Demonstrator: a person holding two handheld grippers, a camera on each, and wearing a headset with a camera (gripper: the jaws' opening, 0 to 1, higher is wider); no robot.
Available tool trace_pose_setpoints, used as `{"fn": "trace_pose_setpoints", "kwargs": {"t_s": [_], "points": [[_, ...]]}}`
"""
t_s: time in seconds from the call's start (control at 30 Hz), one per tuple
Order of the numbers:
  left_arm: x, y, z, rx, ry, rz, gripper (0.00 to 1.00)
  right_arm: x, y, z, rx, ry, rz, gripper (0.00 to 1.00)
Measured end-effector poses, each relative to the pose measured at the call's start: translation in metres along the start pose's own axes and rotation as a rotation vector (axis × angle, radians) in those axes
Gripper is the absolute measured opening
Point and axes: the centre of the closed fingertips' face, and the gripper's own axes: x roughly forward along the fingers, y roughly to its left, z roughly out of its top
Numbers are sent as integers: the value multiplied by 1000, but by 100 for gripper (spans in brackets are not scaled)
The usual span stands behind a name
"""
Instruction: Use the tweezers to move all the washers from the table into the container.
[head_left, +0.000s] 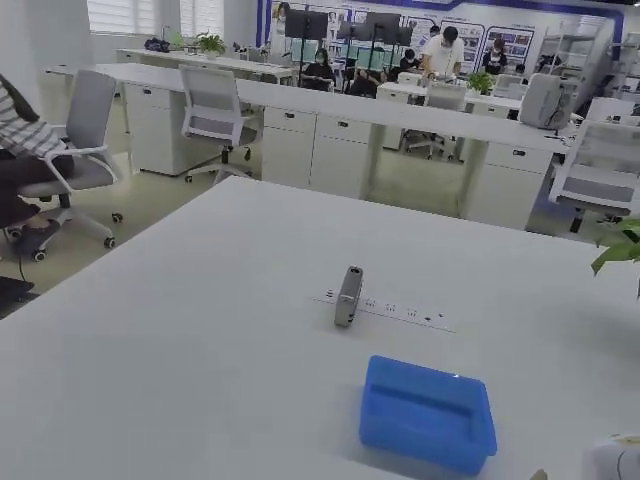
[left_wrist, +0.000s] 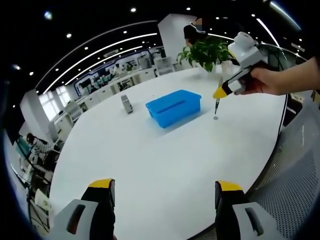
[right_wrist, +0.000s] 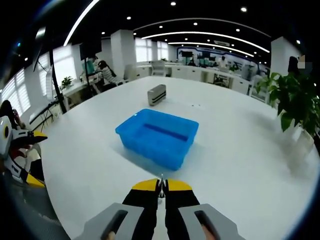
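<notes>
Tweezers (left_wrist: 217, 106) vertical, tips down

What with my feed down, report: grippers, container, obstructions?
Left gripper open. Right gripper shut on tweezers. Blue container ahead, no washers seen inside. Grey box beyond it, not blocking.

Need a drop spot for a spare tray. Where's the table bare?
Bare: wide table left of the grey block and blue container, plus the far stretch beyond the block. Crowded: line of small parts right of the block, behind the container.
</notes>
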Motion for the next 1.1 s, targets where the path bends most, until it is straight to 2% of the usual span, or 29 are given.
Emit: {"fn": "trace_pose_setpoints", "kwargs": {"t_s": [0.3,0.53,0.83,1.1], "points": [[-1,2,1,-7,-7,8,83,-4,-1,4,2,-15,-5,0],[-1,3,1,-7,-7,11,83,-8,-2,9,31,-35,0,0],[-1,3,1,-12,-9,14,83,-3,2,-5,53,3,13,2],[0,1,1,-5,-5,5,82,-1,1,-7,58,-5,2,3]]}}
